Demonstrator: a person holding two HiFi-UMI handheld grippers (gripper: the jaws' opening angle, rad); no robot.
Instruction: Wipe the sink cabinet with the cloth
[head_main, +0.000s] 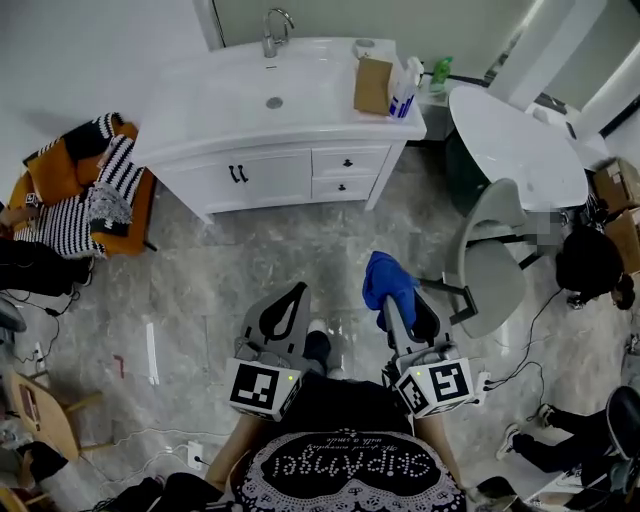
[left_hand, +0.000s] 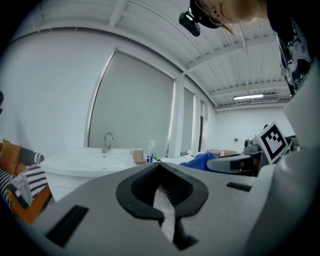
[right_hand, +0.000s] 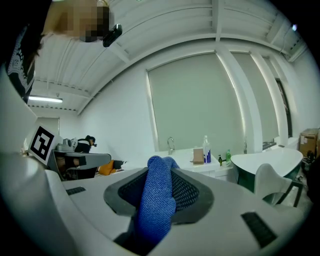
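Blue cloth (right_hand: 157, 200) bunched, clamped in right gripper (head_main: 395, 308) jaws over mid floor, well apart from white sink cabinet (head_main: 285, 165) at floor's far edge. Left gripper (head_main: 297, 292) closed on nothing. Probably best: step in, press cloth flat, wipe top in overlapping strips, 1 edge to the other.

Upside-down shirt lettering (head_main: 350, 467), not legible

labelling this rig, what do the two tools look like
The left tool and right tool are both grey plastic with black ribbed pads, each carrying a white cube of black square markers. The person wears a black top with white print.
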